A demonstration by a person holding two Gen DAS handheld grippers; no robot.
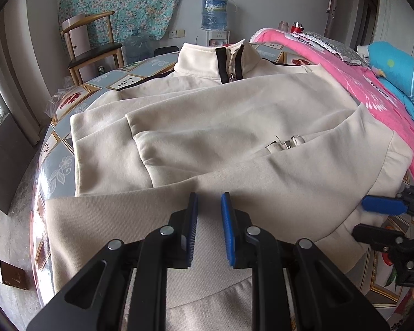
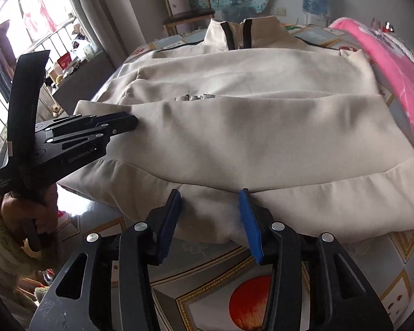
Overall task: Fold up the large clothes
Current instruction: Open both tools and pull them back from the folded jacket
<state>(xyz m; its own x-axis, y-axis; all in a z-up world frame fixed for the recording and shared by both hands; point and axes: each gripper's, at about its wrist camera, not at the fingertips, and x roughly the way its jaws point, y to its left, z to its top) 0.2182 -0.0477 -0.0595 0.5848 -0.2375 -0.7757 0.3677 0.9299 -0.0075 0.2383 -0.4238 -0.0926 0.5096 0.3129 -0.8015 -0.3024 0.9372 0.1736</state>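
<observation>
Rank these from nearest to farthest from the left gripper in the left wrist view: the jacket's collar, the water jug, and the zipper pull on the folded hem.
From the left gripper:
1. Zipper pull, right of center on the folded jacket.
2. Collar, at the jacket's far end.
3. Water jug, on the dispenser against the back wall.

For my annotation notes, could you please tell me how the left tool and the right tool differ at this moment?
The left tool hovers over the middle of the cream jacket, its pads a narrow gap apart; the right tool sits at the jacket's near hem with its pads spread wider. Fabric lies between the right tool's pads, while the left tool's pads enclose none. Both are open, with blue pads on black fingers.
</observation>
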